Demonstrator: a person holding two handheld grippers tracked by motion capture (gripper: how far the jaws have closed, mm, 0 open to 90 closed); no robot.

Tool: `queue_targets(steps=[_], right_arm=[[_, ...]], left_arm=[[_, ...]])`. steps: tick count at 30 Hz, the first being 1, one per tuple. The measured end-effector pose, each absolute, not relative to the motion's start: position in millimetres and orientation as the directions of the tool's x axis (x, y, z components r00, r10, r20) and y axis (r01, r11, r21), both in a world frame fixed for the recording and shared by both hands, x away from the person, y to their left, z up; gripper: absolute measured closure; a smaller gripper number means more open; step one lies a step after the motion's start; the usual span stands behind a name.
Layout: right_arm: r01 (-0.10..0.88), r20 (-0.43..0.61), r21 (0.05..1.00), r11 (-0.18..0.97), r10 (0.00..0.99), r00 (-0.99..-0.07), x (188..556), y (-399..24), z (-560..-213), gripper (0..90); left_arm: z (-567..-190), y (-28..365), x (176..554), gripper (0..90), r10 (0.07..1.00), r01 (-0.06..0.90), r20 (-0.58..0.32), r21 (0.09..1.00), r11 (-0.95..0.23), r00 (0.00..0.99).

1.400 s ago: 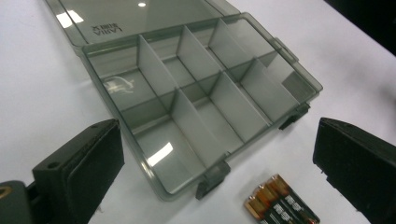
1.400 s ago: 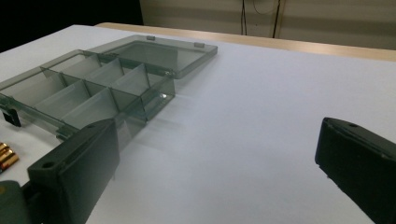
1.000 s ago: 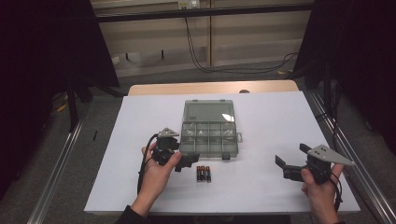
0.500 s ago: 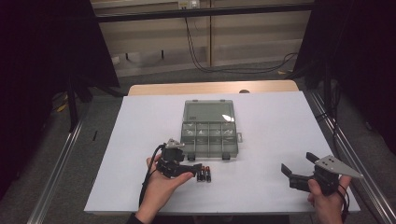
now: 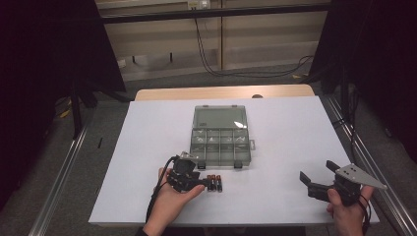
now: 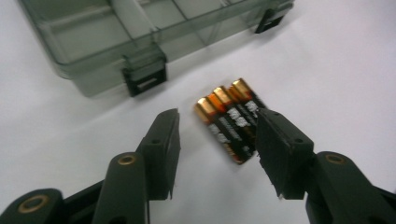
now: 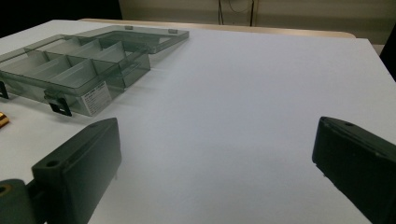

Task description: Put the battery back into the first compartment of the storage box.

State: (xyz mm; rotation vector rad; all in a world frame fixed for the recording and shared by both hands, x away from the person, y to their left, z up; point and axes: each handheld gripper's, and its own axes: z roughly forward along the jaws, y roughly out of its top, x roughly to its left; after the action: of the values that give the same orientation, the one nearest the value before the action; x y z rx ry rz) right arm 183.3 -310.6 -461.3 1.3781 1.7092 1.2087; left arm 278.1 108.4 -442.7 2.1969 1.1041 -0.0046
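Note:
Three black-and-copper batteries (image 5: 214,183) lie side by side on the white table, just in front of a clear grey compartment box (image 5: 220,145). My left gripper (image 5: 199,182) sits low at their left end. In the left gripper view the batteries (image 6: 224,123) lie between the jaws of the left gripper (image 6: 217,119). Those jaws have just been closing, and a gap remains at the left jaw, so it is open. My right gripper (image 5: 317,172) is held wide open near the front right edge, and in its own view the right gripper (image 7: 217,133) has nothing between its jaws.
The box's lid (image 5: 220,117) lies open flat behind it. Its black latches (image 6: 145,79) face the batteries, and its compartments (image 7: 70,70) look empty. White table surface (image 5: 295,132) stretches to the right of the box. Metal rails (image 5: 59,182) run along both table sides.
My left gripper came down toward the near edge and onto the batteries, and its jaws narrowed around them. The right gripper sank slightly toward the front edge.

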Motion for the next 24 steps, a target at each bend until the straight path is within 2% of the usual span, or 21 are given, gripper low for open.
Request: queue_targets(steps=[7,24], right_arm=[[0.39,0.07,0.92,0.036,0.965,-0.254,183,-311,-461,1.4],[0.395,0.071,0.918,0.032,0.967,-0.244,183,-312,-462,1.6]], left_arm=[[-447,104,283,54.4,0.747,0.74,-0.276,0.543,-0.398,0.605],[-455,98,286,60.2,0.757,0.764,-0.29,0.509,-0.396,0.585]])
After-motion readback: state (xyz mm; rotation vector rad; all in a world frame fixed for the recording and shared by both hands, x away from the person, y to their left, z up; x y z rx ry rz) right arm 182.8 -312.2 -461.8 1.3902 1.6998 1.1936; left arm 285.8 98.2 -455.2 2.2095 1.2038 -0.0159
